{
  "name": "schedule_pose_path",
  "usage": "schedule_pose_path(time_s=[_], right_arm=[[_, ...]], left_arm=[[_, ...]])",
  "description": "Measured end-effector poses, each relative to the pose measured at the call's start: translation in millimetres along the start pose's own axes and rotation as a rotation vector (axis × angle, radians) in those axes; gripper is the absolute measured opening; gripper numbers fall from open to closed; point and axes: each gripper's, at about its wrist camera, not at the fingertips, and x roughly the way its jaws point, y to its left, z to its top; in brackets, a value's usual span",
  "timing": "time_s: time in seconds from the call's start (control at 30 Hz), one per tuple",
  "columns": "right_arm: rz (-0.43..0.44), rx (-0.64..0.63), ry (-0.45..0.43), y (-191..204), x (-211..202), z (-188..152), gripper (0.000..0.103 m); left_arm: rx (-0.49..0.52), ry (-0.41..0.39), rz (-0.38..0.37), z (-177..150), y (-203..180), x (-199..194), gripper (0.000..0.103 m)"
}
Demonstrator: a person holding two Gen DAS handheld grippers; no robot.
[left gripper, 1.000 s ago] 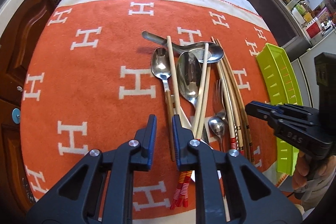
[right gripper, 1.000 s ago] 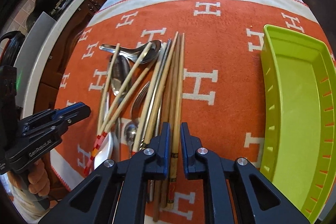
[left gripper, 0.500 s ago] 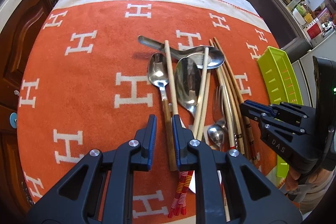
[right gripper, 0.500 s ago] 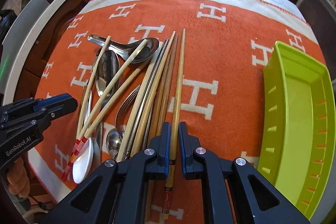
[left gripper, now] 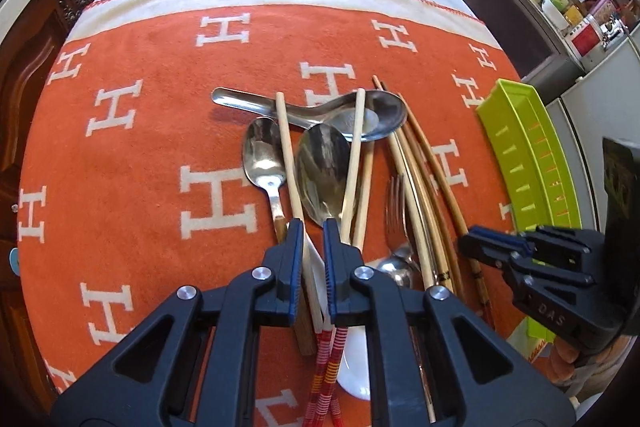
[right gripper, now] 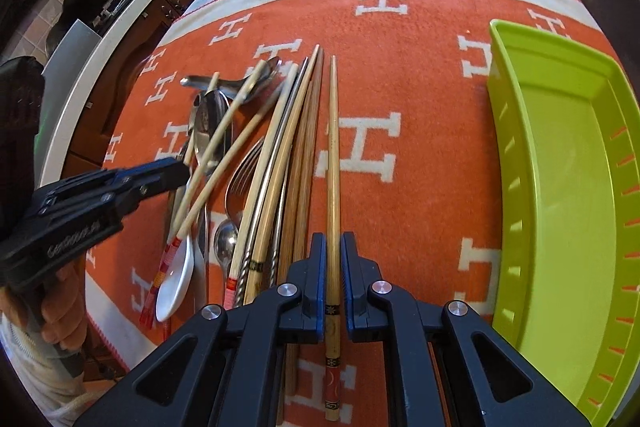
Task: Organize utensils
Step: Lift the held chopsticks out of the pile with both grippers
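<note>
**A:** What did the table look like at that moment?

**B:** An orange cloth (right gripper: 400,75) with white H shapes covered it. A green tray (right gripper: 560,187) lay at three o'clock in the right camera's view, and nothing could be seen in it. The pile of utensils (right gripper: 248,163) lay between nine and twelve o'clock: pale chopsticks, darker wooden ones, metal spoons, a fork (right gripper: 240,175) and a white spoon (right gripper: 176,279), crossed over one another.

**B:** So, judging by that, the sorting had barely begun. Nearly everything was left to move.

**A:** What were the two grippers doing?

**B:** The right gripper (right gripper: 332,259) sat at six o'clock in its own view, jaws narrow around a single wooden chopstick (right gripper: 333,163) that lay just apart from the pile, on the tray's side. The pads looked close to the stick, but whether they were actually pressing it I could not tell.

**A:** And the left?

**B:** The left gripper (left gripper: 310,251) was also narrow. One pale chopstick (left gripper: 289,163) ran up between its jaws towards twelve o'clock, crossing a large metal spoon (left gripper: 324,171) and a smaller spoon (left gripper: 262,155). Again, a firm hold could not be confirmed.

**A:** Where was the tray from that side?

**B:** At about three o'clock, well apart from the pile.
</note>
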Motion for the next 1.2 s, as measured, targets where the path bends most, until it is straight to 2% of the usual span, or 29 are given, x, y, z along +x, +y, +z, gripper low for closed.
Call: schedule_pose_path(time_s=[0.23,0.53,0.67,0.97,1.2], right_arm=[[0.018,0.002,-0.003,-9.5,-6.7,-13.3,0.007],[0.027,0.004,-0.013,-8.7,-7.3,-12.0,0.007],[0.044,0.032,-0.017,-12.7,-8.3,-12.0,0.007],[0.093,0.073,-0.062,-17.0,-31.5,-27.8,0.007],[0.133,0.075,-0.139,-16.5,-78.2,-40.5,0.007]], left_arm=[[-0.005,0.031,0.029,1.2,2.4,10.5,0.008],[0.023,0.027,0.091,3.1,-6.0,15.2,0.006],[-0.026,0.022,0.104,1.6,-3.4,9.2,0.003],[-0.094,-0.054,0.102,-8.6,0.9,-43.8,0.003],[-0.062,-0.118,0.075,-14.4,-26.4,-98.0,0.003]])
